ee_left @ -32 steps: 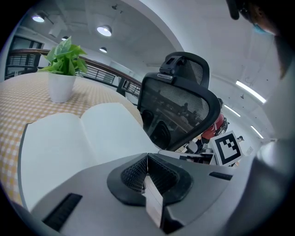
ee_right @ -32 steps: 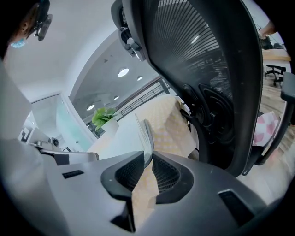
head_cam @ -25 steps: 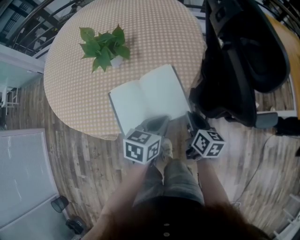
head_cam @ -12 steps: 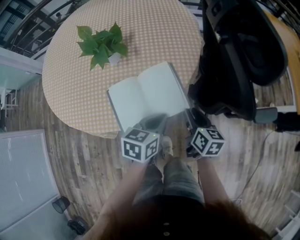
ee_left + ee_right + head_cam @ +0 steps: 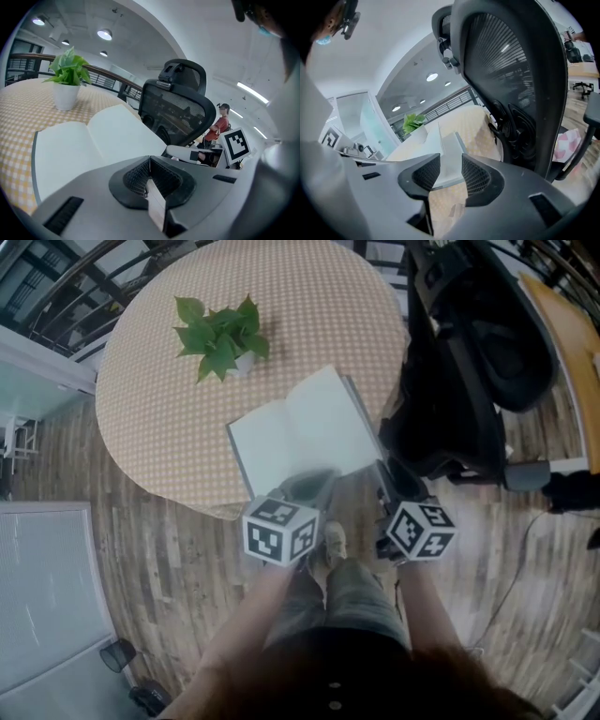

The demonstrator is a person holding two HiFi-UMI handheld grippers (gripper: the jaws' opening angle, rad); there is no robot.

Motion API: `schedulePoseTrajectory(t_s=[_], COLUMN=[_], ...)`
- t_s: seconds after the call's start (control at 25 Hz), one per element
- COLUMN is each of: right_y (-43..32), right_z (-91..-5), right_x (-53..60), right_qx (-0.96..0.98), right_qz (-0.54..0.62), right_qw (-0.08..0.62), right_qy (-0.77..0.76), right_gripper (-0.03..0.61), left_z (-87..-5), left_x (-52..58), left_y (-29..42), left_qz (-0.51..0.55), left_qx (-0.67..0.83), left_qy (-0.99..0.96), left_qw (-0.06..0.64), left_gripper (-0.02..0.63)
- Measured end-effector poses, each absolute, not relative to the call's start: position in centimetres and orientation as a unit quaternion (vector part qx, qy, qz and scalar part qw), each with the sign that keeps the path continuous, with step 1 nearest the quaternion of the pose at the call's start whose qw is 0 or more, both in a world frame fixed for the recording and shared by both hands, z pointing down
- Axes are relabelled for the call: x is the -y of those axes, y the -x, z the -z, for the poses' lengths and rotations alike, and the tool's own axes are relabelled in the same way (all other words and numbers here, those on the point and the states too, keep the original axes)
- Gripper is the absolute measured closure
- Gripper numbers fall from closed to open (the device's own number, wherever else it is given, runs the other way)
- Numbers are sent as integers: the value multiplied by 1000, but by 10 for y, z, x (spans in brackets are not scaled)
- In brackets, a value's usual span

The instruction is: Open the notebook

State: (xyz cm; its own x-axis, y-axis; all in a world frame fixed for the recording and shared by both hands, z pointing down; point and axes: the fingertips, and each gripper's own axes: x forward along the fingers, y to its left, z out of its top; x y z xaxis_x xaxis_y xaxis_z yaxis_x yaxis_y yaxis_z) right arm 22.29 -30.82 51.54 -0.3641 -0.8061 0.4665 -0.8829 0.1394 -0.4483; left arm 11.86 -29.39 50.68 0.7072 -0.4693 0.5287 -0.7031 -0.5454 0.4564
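The notebook [image 5: 300, 432] lies open and flat on the round checkered table [image 5: 169, 418], its blank white pages up. My left gripper [image 5: 314, 482] hovers at the notebook's near edge; in the left gripper view it [image 5: 150, 174] is shut with nothing between the pads, and the pages [image 5: 84, 145] spread out ahead. My right gripper [image 5: 392, 474] is beside the notebook's near right corner. Its jaws [image 5: 451, 173] are opening, with a clear gap and nothing gripped. The notebook's corner [image 5: 440, 150] shows beyond that gap.
A potted green plant [image 5: 223, 337] stands on the table behind the notebook. A black mesh office chair [image 5: 478, 362] crowds the table's right side, close to my right gripper [image 5: 511, 84]. Wooden floor and the person's legs lie below the table edge.
Both grippers have lifted a little at the notebook's near edge. The notebook stays open and flat where it was.
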Motion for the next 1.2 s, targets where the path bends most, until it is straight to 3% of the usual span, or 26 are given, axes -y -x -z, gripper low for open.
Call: schedulePoseTrajectory(t_s=[0.92,1.2], right_y=[-143,-112], right_z=[-385,-364], right_x=[314,300], right_qx=[844,880], right_qz=[-224,-191], right_qw=[18,31], right_qy=[-487,-434], right_gripper=[449,551], left_z=[-406,-388], left_x=[303,300], left_y=[-59,-49], left_qz=[-75,-52], left_qx=[367,374], left_qy=[-887,-890], left_qw=[271,254], left_gripper=[604,606])
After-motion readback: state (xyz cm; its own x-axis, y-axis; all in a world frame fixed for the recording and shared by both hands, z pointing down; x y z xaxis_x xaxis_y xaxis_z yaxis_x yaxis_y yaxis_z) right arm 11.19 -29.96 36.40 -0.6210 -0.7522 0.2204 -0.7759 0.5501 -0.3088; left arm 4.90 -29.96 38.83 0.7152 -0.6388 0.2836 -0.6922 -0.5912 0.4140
